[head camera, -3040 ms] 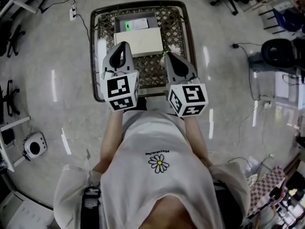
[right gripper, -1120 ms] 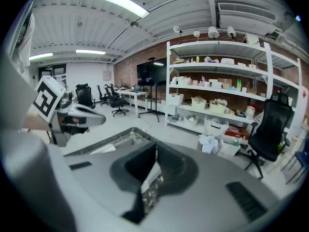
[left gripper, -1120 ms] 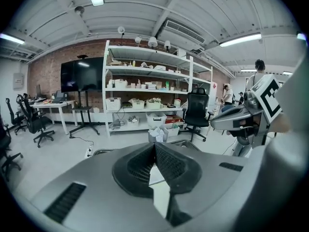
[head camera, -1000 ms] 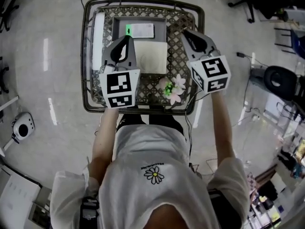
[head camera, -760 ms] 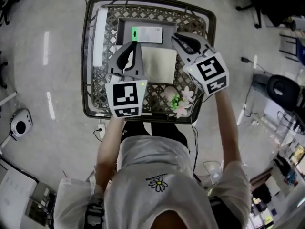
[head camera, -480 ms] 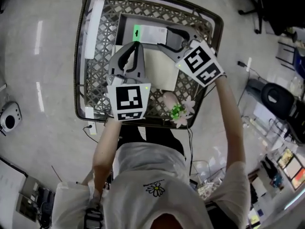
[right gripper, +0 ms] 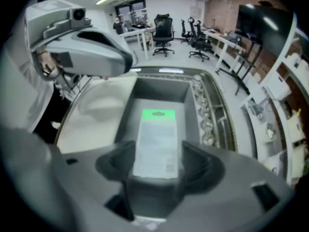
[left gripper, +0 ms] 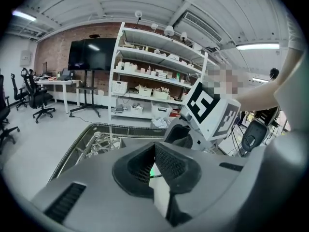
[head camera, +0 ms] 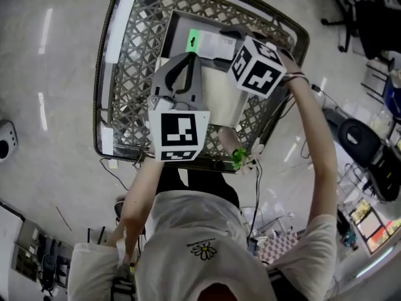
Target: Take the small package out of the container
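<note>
The small package (head camera: pixel 202 41), flat and white with a green header, lies in a grey container (head camera: pixel 177 22) inside a wicker basket (head camera: pixel 125 55). My right gripper (head camera: pixel 220 46) reaches in from the right, low over the package. Its jaws are opening and stand wide, one on each side of the package (right gripper: pixel 157 144), with the pads off it. The right gripper (right gripper: pixel 157 154) points along the container (right gripper: pixel 159 92). My left gripper (head camera: pixel 190 56) hovers shut and empty over a white box (head camera: pixel 222 96) next to the container. In its own view the left gripper (left gripper: pixel 154 148) shows its pads meeting.
Artificial flowers (head camera: pixel 245 157) lie at the basket's near right corner. A white strip (head camera: pixel 119 27) runs along the basket's left rim. The basket stands on a glossy floor with cables (head camera: pixel 122 168) beneath. Office chairs (right gripper: pixel 163 30) and shelves (left gripper: pixel 159 76) stand further off.
The right gripper has swung from the basket's right side to over the grey container, and its jaws have spread apart. The left gripper stays shut over the white box.
</note>
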Demonstrator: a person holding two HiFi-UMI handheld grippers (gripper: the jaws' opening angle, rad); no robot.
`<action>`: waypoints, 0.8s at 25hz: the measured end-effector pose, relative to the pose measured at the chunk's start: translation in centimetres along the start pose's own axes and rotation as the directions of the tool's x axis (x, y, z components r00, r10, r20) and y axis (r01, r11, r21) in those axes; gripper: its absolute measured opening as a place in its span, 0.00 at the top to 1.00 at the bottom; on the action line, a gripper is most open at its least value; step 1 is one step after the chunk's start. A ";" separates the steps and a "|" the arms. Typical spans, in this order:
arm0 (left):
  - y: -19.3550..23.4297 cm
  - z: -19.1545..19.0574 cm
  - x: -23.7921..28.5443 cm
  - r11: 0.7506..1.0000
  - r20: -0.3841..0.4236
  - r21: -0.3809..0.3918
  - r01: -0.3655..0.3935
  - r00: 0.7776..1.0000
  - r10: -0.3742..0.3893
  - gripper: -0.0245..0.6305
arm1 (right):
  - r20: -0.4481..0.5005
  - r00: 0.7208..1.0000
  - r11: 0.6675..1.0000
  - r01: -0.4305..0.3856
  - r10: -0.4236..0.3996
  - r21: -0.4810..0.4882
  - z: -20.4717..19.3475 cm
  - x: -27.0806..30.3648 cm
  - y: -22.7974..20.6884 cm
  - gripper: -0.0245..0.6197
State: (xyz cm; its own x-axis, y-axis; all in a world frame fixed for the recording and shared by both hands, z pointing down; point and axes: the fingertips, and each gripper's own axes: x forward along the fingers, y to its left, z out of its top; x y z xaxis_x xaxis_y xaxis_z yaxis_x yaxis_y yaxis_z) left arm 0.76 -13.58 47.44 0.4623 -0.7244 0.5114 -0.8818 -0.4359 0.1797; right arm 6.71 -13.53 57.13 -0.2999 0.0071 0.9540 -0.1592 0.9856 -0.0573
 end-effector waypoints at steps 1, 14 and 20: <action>0.0 -0.1 0.0 1.000 -0.004 -0.005 0.004 1.000 -0.004 0.93 | -0.016 1.000 1.000 -0.008 0.008 -0.005 0.0 0.3 0.1 0.51; 0.4 -0.3 0.6 0.998 -0.009 -0.038 0.040 0.999 -0.041 0.93 | -0.190 0.981 0.999 -0.038 0.040 0.011 -0.5 2.7 0.2 0.49; -0.1 0.0 0.8 0.998 -0.003 -0.038 0.056 0.998 -0.057 0.93 | -0.255 0.966 0.999 -0.049 0.048 0.001 -0.6 3.0 0.3 0.48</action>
State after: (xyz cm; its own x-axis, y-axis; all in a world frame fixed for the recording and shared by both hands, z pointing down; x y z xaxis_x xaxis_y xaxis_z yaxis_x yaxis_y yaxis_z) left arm 1.17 -14.08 47.85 0.5112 -0.6969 0.5029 -0.8572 -0.4556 0.2400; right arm 6.31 -13.09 60.17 -0.0569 0.0968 0.9937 -0.1451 0.9839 -0.1042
